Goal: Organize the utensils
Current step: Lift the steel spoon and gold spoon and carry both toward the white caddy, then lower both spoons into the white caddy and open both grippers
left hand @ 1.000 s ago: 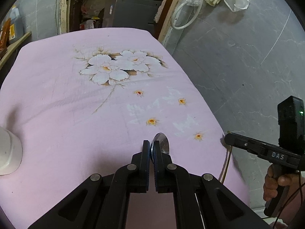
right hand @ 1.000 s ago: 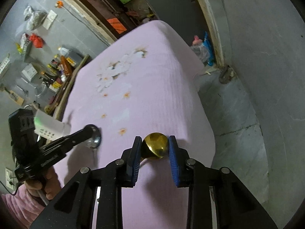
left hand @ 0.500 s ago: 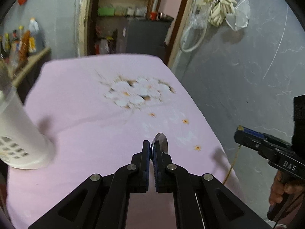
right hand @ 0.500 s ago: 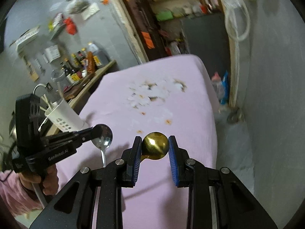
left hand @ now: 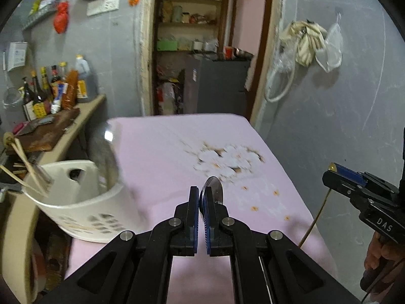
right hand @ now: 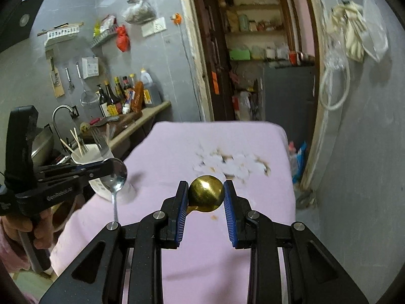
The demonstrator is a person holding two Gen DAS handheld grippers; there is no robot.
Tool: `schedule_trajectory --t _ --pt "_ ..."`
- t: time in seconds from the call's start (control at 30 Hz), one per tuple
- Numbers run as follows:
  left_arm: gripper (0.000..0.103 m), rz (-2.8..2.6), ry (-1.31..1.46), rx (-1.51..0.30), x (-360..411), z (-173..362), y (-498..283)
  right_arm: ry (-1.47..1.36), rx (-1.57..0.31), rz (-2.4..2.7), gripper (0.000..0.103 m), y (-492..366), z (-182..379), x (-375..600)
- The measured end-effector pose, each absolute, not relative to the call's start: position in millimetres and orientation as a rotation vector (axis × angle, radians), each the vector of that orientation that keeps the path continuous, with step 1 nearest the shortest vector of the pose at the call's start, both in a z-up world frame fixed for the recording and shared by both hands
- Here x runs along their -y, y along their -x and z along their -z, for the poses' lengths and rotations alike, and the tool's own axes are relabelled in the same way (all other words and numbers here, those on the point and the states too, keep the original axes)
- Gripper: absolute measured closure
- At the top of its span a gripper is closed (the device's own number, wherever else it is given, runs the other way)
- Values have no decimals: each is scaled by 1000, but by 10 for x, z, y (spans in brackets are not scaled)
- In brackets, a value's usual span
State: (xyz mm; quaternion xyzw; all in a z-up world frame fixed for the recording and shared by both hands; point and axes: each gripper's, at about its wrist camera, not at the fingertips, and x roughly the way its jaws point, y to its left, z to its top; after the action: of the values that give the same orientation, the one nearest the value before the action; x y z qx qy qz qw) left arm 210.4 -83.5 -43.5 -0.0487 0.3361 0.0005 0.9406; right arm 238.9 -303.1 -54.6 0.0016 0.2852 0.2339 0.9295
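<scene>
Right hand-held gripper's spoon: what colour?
Gold spoon, clearest in the right wrist view.

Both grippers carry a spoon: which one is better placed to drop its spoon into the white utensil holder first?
Probably left. The left gripper, shut on the silver metal spoon, sits beside the white perforated plastic utensil holder. The right gripper, holding the gold spoon, is farther across the pink cloth.

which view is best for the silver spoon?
Right wrist view: the silver spoon shows face-on, bowl clamped in the left gripper, handle hanging down. The left wrist view shows only the bowl's edge above its own shut fingertips, handle hidden.
</scene>
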Motion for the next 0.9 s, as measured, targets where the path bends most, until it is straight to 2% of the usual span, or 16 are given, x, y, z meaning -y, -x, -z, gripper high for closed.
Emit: schedule_trajectory --t 0.57,0.9 --pt "99 -167 74 -485 -458 -452 -1693 41 -379 -530 78 -2293 -404 1531" --pt "99 -310 40 -393 -1317 -643 -1665 159 -301 -467 78 -2332 -558 826"
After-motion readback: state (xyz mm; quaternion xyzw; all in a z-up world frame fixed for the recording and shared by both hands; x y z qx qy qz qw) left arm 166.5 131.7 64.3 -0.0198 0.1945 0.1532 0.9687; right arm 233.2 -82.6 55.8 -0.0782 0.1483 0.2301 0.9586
